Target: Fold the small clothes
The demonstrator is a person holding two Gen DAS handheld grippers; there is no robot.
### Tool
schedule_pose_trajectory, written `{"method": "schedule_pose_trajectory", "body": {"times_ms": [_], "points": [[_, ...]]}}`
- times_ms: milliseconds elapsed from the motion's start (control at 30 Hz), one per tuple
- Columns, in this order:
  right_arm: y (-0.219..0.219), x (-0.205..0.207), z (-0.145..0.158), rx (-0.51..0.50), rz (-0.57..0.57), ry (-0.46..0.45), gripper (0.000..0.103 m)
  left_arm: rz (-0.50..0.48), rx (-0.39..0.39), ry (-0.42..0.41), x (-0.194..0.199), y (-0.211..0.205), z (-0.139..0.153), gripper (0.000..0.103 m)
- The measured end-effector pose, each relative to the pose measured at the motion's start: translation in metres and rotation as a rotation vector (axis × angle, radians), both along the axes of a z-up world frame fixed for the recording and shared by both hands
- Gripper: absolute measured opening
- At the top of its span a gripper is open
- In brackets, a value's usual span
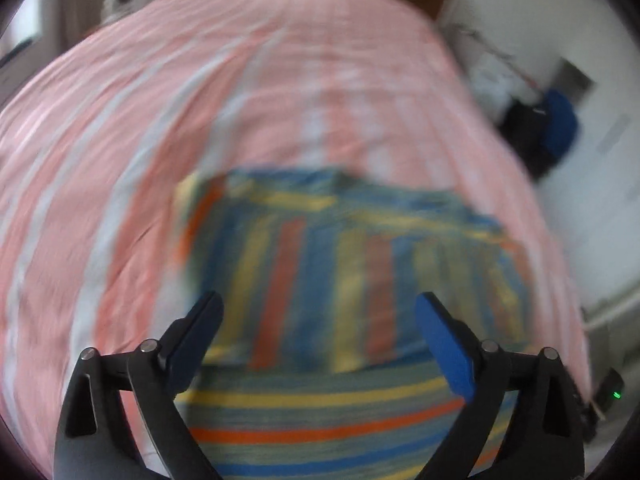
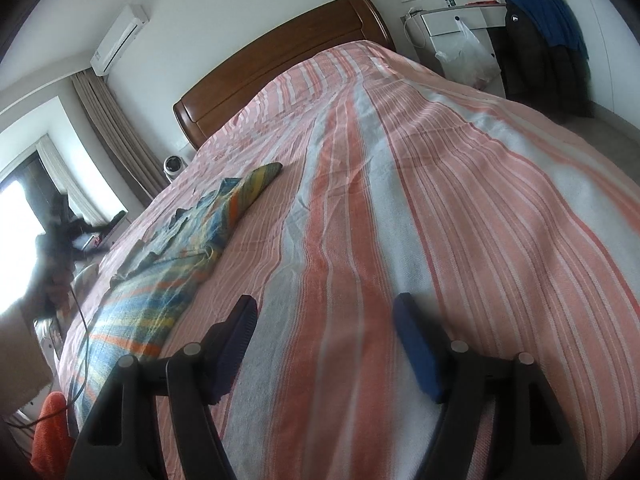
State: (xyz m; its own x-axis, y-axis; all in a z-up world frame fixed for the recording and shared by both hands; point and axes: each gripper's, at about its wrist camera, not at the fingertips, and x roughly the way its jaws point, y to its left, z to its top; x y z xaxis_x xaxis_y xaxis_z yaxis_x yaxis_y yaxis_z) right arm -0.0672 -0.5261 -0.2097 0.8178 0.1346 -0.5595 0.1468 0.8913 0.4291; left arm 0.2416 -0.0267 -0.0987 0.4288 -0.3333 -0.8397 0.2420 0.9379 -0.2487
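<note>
Striped garment [image 1: 320, 280] in blue, yellow, orange, folded over, flat on pink-striped bed [image 1: 120, 140], left gripper [image 1: 319, 312] fingers wide apart and empty above it, right gripper [image 2: 325, 314] fingers apart, empty.

Home bedroom: large bed [image 2: 400, 200] under pink-and-white striped cover, wooden headboard [image 2: 280, 52], wall air conditioner [image 2: 120, 38] above curtains [image 2: 112, 128] (window at left), clothes draped by a white cabinet [image 2: 460, 20].

Striped garment [image 1: 320, 280] in blue, yellow and orange is lying flat on the bedspread, partly folded: upper layer's stripes are running lengthwise over a lower layer striped crosswise. Far edge is looking rumpled. Left view is blurring detail.
</note>
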Motion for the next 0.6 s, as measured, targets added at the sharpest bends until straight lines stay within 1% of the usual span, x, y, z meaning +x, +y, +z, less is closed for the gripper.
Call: {"method": "schedule_pose_trajectory", "body": {"times_ms": [33, 67, 100, 133, 167, 200, 233, 267, 300, 367, 433, 467, 533, 567, 600], "points": [[0.000, 0.000, 0.000, 0.001, 0.000, -0.001, 0.071, 0.032, 0.068, 0.033, 0.003, 0.011, -0.020, 0.097], [0.000, 0.001, 0.000, 0.001, 0.000, 0.000, 0.071, 0.059, 0.162, 0.068, 0.005, 0.019, -0.043, 0.097], [0.000, 0.001, 0.000, 0.000, 0.000, 0.000, 0.071, 0.062, 0.216, 0.074, 0.001, 0.022, -0.055, 0.102], [0.000, 0.000, 0.000, -0.001, 0.000, 0.000, 0.071, 0.044, 0.187, 0.021, -0.007, 0.031, -0.056, 0.102], [0.000, 0.000, 0.000, -0.003, -0.001, 0.002, 0.071, 0.048, 0.183, -0.004, -0.012, 0.036, -0.052, 0.102], [0.001, 0.000, 0.000, -0.004, -0.001, 0.002, 0.071, 0.070, 0.208, 0.010, -0.014, 0.041, -0.047, 0.101], [0.000, 0.000, 0.000, -0.004, -0.001, 0.003, 0.071, 0.087, 0.212, 0.034, -0.018, 0.047, -0.039, 0.100], [0.000, 0.000, 0.000, -0.004, -0.001, 0.003, 0.071, 0.092, 0.195, 0.030, -0.027, 0.055, -0.027, 0.100], [0.000, 0.001, 0.000, -0.004, -0.001, 0.002, 0.071, 0.095, 0.188, 0.009, -0.035, 0.064, -0.015, 0.100], [0.000, 0.001, 0.000, -0.004, -0.001, 0.002, 0.071, 0.090, 0.216, -0.041, -0.056, 0.083, 0.010, 0.100], [0.000, 0.001, 0.000, -0.005, -0.002, 0.003, 0.071, 0.079, 0.308, -0.091, -0.076, 0.106, 0.035, 0.100], [0.000, 0.001, 0.000, -0.006, -0.002, 0.004, 0.071, 0.077, 0.360, -0.112, -0.081, 0.115, 0.042, 0.100], [0.000, 0.001, 0.000, -0.006, -0.002, 0.004, 0.071, 0.079, 0.526, -0.167, -0.095, 0.134, 0.058, 0.102], [0.000, 0.001, 0.000, -0.007, -0.002, 0.004, 0.071, 0.077, 0.591, -0.181, -0.100, 0.137, 0.061, 0.102], [0.000, 0.001, 0.000, -0.008, -0.002, 0.005, 0.071, 0.066, 0.667, -0.184, -0.104, 0.141, 0.058, 0.103]]}}
